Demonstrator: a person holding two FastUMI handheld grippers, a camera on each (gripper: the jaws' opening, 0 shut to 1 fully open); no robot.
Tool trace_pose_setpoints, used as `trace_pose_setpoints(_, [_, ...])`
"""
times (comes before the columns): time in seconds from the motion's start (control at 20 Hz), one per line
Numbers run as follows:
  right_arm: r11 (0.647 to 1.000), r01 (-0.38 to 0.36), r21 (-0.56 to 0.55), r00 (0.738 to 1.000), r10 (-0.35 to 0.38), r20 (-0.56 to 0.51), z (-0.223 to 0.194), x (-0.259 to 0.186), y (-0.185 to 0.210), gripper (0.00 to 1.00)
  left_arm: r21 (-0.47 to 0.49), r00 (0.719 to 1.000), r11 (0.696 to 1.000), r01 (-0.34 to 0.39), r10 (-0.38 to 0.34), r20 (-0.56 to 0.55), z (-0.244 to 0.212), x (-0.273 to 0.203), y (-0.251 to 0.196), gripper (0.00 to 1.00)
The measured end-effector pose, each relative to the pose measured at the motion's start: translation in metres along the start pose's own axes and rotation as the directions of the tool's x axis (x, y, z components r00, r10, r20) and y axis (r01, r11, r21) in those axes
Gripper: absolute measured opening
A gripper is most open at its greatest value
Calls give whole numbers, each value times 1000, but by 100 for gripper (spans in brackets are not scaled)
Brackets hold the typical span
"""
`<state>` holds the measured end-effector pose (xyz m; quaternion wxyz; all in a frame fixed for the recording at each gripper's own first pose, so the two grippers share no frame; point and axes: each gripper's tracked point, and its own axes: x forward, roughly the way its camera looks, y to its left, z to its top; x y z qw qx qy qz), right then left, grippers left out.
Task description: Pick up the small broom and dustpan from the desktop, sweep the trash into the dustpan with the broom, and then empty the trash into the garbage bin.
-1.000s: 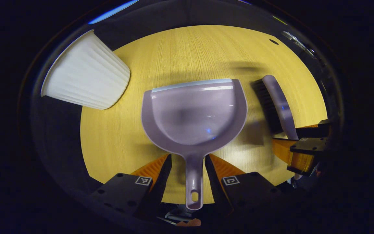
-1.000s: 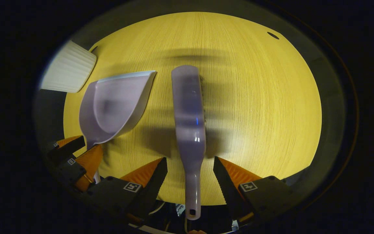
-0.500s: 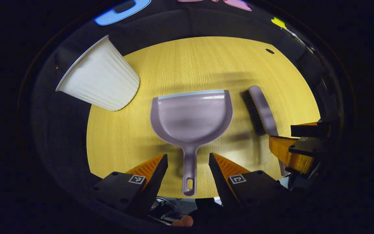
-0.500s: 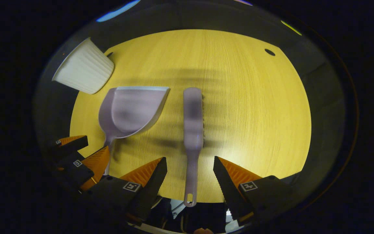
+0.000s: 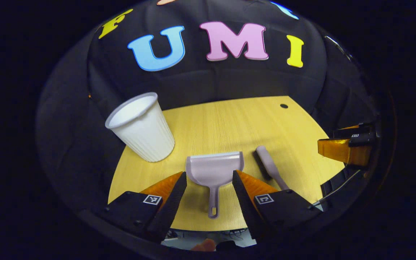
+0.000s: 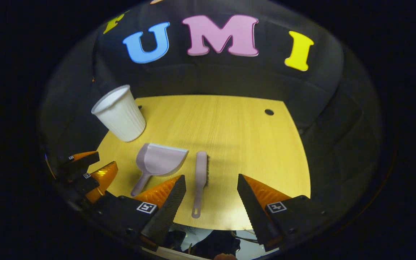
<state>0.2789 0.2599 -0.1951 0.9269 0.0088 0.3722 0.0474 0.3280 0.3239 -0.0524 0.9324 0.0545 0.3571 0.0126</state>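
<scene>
Both claws are hanging with fingers apart, gripping nothing, and have drawn back from the worktop (image 5: 208,119) since a second ago. The dustpan (image 5: 213,169) and broom (image 6: 200,173) are lying side by side, handles at 6 o'clock. The bin (image 5: 141,126) is standing at 10 o'clock. The left gripper view is catching the right claw (image 5: 349,146) at 3 o'clock; the right gripper view is catching the left claw (image 6: 85,173) at 8 o'clock.

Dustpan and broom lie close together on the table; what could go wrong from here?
1. The dustpan and broom lie side by side, so an open left gripper reaching down may knock the broom.
2. The white bin stands at the table's edge; a bump could tip it off.
</scene>
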Motion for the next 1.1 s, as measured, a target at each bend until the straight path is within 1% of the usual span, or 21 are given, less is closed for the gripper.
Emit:
trace_pose_setpoints(0.05, [1000,19,10,997,-19,73,10,-17,-6,94,-13,995,1000,17,-16,99,22,-13,-1,77])
trace_pose_setpoints(0.1, [999,46,15,988,-48,145,19,-37,-11,94,-16,983,999,37,-34,181,38,-27,-4,77])
trace_pose_setpoints(0.15, [997,74,12,972,-75,224,30,-55,-17,94,-15,965,998,59,-53,258,47,-41,-6,77])
trace_pose_setpoints(0.2, [996,91,4,947,-87,308,43,-78,-22,93,-7,937,997,83,-76,340,53,-51,-7,77])
trace_pose_setpoints(0.25, [994,110,-8,910,-98,403,53,-96,-24,93,-8,912,995,99,-87,400,56,-63,-6,77])
trace_pose_setpoints(0.3, [992,125,-12,874,-104,474,64,-114,-27,93,-17,883,994,112,-91,460,65,-82,-10,79])
trace_pose_setpoints(0.35, [992,123,-22,836,-92,542,76,-132,-29,94,-34,859,994,108,-76,507,73,-100,-11,81])
trace_pose_setpoints(0.45, [986,152,-63,760,-76,645,90,-158,-45,93,-84,811,994,68,-6,586,83,-138,-8,80])
trace_pose_setpoints(0.5, [982,169,-83,734,-69,676,92,-154,-54,93,-114,790,993,33,43,611,84,-155,-6,80])
trace_pose_setpoints(0.55, [983,160,-92,721,-53,691,94,-157,-66,93,-133,775,991,17,71,628,79,-156,-5,81])
trace_pose_setpoints(0.6, [983,158,-97,690,-39,722,105,-167,-82,88,-148,760,989,13,86,644,79,-162,-7,80])
trace_pose_setpoints(0.65, [981,164,-99,670,-37,741,111,-176,-97,93,-165,753,986,12,100,651,78,-167,-9,80])
trace_pose_setpoints(0.7, [980,174,-97,642,-38,766,119,-196,-113,93,-172,752,985,27,93,653,76,-169,-12,80])
trace_pose_setpoints(0.75, [979,178,-98,629,-36,777,123,-208,-118,88,-182,745,982,46,88,661,81,-178,-11,80])
trace_pose_setpoints(0.8, [980,167,-104,631,-25,776,120,-216,-118,93,-175,741,982,66,70,668,82,-183,-12,80])
trace_pose_setpoints(0.85, [982,159,-105,622,-17,783,119,-221,-119,93,-158,720,984,83,50,692,89,-191,-22,80])
trace_pose_setpoints(0.9, [981,167,-94,610,-28,792,121,-222,-127,89,-131,711,988,85,32,702,95,-191,-31,80])
trace_pose_setpoints(0.95, [980,184,-76,601,-51,798,123,-223,-135,93,-106,711,992,74,22,703,97,-187,-39,80])
trace_pose_setpoints(1.0, [980,186,-64,603,-63,795,122,-223,-139,93,-89,703,994,66,17,711,99,-188,-39,80])
trace_pose_setpoints(1.05, [983,173,-60,608,-58,792,121,-222,-138,93,-68,688,994,82,-7,726,104,-195,-39,80])
trace_pose_setpoints(1.1, [984,166,-58,612,-57,789,119,-222,-137,93,-58,683,994,97,-24,730,106,-196,-43,80])
